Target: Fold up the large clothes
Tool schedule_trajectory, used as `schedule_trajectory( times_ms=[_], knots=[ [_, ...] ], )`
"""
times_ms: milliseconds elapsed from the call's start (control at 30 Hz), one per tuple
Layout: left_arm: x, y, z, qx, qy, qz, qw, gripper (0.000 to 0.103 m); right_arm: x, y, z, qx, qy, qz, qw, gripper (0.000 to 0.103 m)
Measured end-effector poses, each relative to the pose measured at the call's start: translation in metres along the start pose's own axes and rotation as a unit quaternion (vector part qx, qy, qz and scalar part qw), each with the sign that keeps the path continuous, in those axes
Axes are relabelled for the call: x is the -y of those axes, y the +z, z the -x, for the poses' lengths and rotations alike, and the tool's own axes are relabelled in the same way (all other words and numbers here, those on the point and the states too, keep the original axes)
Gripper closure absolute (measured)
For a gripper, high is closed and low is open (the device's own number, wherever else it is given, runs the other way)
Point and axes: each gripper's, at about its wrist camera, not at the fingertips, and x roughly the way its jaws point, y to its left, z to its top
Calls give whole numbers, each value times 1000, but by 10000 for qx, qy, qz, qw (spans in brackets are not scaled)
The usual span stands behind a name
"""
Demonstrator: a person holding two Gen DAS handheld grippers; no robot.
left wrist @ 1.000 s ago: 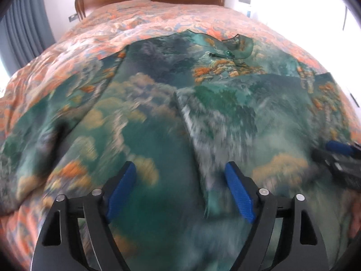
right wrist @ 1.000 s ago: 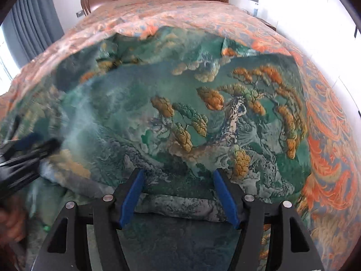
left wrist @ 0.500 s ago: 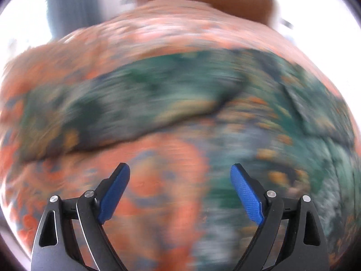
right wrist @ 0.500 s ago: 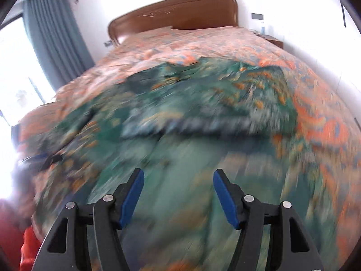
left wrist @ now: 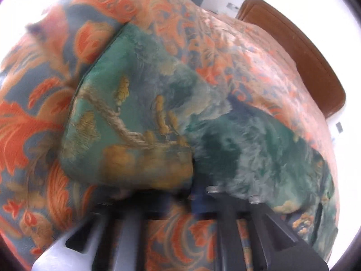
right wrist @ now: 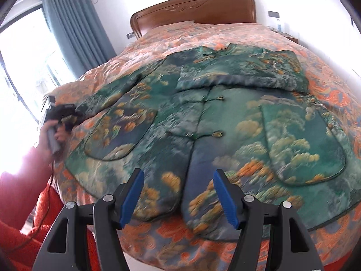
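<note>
Left gripper has just closed on the sleeve cuff of the quilted jacket spread on the bedspread; right gripper hangs open. Padded, soft cloth looks bulky: grip hems.

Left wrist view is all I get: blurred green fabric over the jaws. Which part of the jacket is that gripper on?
Observer: The cuff end of the outstretched sleeve, at the far left of the right wrist view. The left gripper has just closed its jaws, with sleeve fabric between them.
Operator: And the opposite side?
Observer: The folded sleeve already lies across the chest of the jacket.
Operator: What about the other hand?
Observer: The right gripper hovers open above the hem, with nothing between its jaws.
</note>
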Motion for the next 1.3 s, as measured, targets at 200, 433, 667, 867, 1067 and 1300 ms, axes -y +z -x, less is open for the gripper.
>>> schedule_trajectory(
  times_ms=[200, 433, 667, 867, 1067, 1300],
  knots=[
    [96, -7, 65, 1092, 354, -1704, 9787, 95, -6, -17, 0, 23, 165, 1, 9999, 37],
    [228, -68, 128, 1739, -219, -3773, 9094, 95, 7, -16, 4, 218, 170, -211, 9994, 37],
    [308, -187, 100, 1255, -542, -5235, 8410, 94, 25, -22, 16, 378, 37, -438, 9983, 37],
    [324, -263, 53, 676, -191, -5919, 8030, 83, 41, -29, 24, 448, -126, -618, 9970, 37],
    [285, -300, 85, 702, -522, -6351, 7675, 31, 50, -29, 25, 500, -243, -750, 9956, 37],
    [220, -286, 111, 322, -734, -5784, 8118, 26, 58, -9, 25, 605, -294, -861, 9940, 37]
  ],
)
